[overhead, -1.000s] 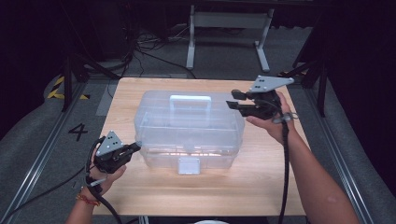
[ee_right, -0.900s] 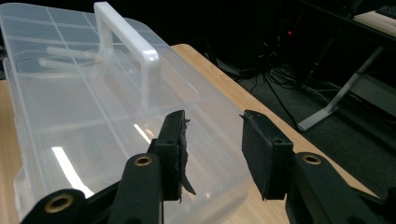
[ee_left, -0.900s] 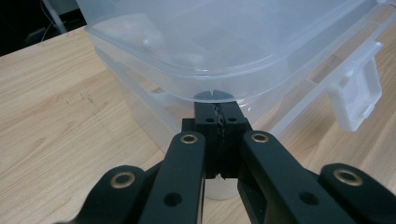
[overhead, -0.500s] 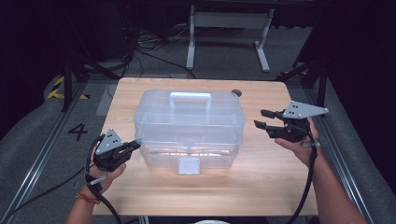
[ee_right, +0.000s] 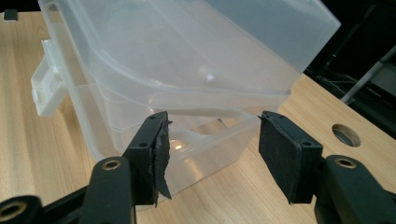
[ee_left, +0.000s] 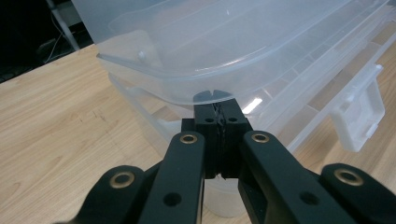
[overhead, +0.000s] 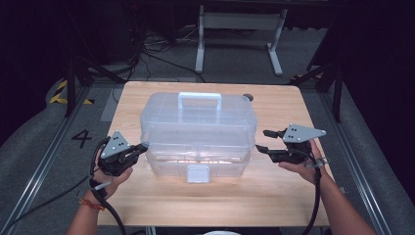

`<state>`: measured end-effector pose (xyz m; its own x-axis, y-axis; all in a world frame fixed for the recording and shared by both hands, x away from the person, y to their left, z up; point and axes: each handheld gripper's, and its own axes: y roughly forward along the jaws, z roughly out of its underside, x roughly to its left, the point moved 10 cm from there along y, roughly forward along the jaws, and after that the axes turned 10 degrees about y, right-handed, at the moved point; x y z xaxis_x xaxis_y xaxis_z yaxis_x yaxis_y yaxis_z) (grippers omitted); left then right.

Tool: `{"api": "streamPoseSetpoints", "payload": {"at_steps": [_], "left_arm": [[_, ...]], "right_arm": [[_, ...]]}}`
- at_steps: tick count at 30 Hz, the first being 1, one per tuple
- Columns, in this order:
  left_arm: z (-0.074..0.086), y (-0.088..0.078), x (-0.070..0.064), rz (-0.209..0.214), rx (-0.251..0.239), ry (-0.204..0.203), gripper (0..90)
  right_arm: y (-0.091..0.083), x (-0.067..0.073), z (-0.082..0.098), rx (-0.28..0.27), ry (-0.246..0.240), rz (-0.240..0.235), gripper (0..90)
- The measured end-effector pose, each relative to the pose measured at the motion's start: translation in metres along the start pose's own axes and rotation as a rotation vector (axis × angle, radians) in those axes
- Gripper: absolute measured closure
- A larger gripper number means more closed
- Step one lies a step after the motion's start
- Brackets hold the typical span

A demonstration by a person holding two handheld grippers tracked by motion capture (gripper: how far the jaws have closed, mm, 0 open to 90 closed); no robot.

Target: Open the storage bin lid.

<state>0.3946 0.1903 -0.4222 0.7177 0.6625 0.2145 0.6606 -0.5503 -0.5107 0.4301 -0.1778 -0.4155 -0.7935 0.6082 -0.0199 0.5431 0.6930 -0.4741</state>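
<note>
My left gripper [overhead: 138, 149], jaws shut, pinches the lid rim of the box [overhead: 198, 132] mid-table. My right gripper [overhead: 262, 141], jaws just opening and empty, nears the right end. Uneven lifting could twist the lid loose.

Dark room, grey floor [overhead: 39, 161], white metal frame [overhead: 240, 22] behind.

- We see a wooden table [overhead: 288, 205] with a round hole [overhead: 248, 97] near its far edge;
- cables [overhead: 156, 56] and a grey metal frame [overhead: 240, 24] on the floor beyond;
- a painted 4 [overhead: 81, 138] on the floor.
</note>
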Motion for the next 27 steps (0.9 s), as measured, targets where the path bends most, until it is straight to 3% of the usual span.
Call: {"api": "streamPoseSetpoints", "payload": {"at_steps": [2,6,10,16,27], "left_arm": [[0.0,0.0,0.0,0.0,-0.001,0.002,89.2],[-0.001,-0.001,0.0,0.003,-0.008,0.001,88.8],[-0.002,-0.002,0.0,-0.002,-0.009,0.01,87.4],[0.0,-0.006,0.002,-0.03,-0.012,0.023,84.7],[0.018,-0.021,0.005,-0.059,0.025,0.035,78.4]], "right_arm": [[0.003,0.001,0.001,0.004,0.0,-0.001,42.6],[0.011,0.003,-0.005,-0.044,-0.019,0.025,43.2],[0.015,0.003,-0.007,-0.074,-0.004,0.035,43.7],[0.015,0.008,-0.014,-0.126,-0.021,0.039,44.6],[0.013,0.006,-0.03,-0.208,-0.009,0.075,47.6]]}}
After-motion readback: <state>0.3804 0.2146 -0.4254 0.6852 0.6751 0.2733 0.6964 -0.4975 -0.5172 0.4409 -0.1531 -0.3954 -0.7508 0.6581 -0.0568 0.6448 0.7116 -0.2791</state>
